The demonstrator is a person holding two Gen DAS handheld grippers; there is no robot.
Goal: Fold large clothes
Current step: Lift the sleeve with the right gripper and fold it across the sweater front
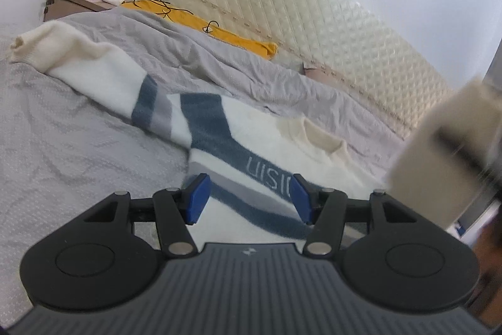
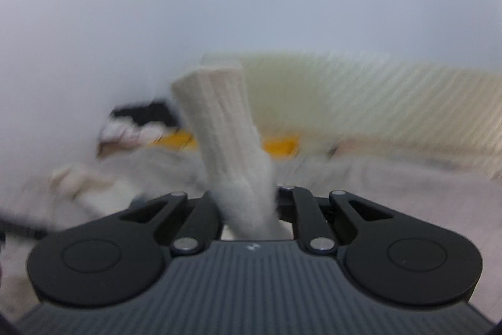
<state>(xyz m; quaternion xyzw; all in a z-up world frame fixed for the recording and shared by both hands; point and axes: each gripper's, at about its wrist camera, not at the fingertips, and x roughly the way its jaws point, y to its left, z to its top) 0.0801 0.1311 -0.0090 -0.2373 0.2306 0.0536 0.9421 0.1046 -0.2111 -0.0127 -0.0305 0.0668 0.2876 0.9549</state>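
A white sweater with blue and grey stripes lies spread on the grey bedspread, one sleeve stretched to the far left. My left gripper hovers over the sweater's chest, its blue pads apart and nothing between them. My right gripper is shut on the other sleeve, whose ribbed cream cuff stands up out of the jaws, hiding the pads. In the left wrist view that cuff shows as a blurred cream shape at the right, lifted above the bed.
A quilted cream mattress leans on the wall behind the bed. A yellow cloth with a black cable lies along the bed's far edge. A cardboard box at the far left carries a pile of black and white clothes.
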